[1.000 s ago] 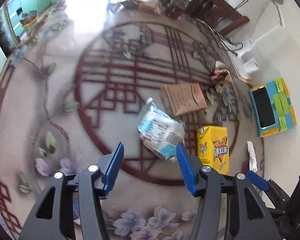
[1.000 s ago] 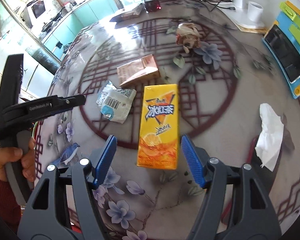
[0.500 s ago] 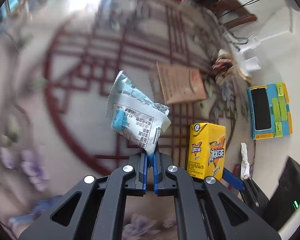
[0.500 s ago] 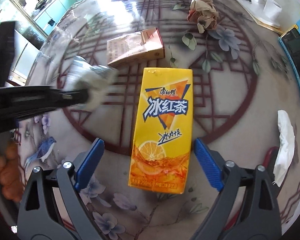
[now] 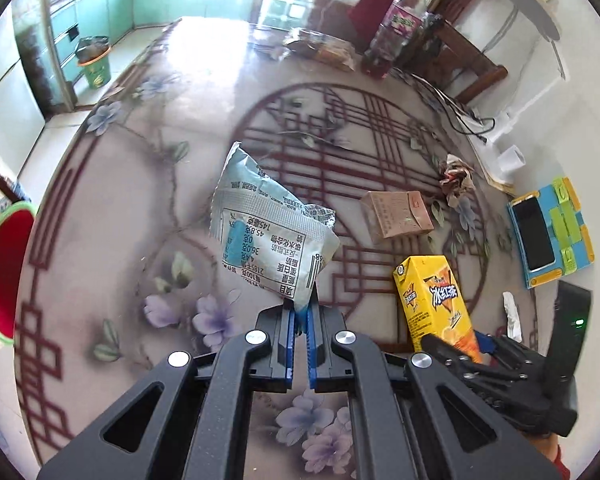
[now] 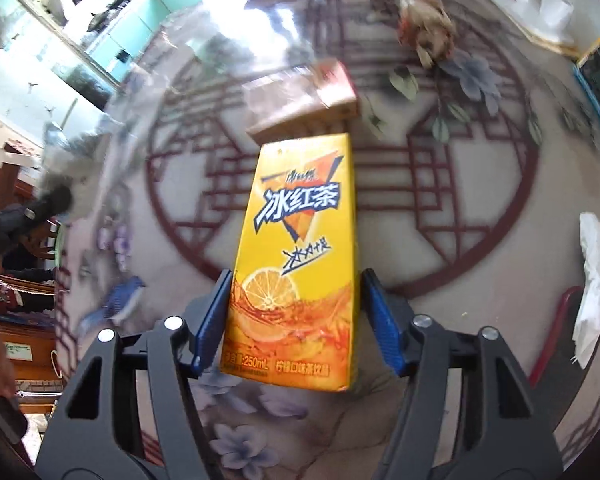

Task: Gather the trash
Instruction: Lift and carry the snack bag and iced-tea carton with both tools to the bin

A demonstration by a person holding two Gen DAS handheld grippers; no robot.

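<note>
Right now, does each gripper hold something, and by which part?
The left gripper pinches the snack wrapper by its lower corner. The right gripper straddles the yellow tea carton's lower half; firm contact cannot be told.

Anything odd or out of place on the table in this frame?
Only the expected litter: a crumpled paper wad, a flat brown packet and a tissue lie on the table. The left claw pinches a wrapper; the right claw straddles a juice carton.
</note>
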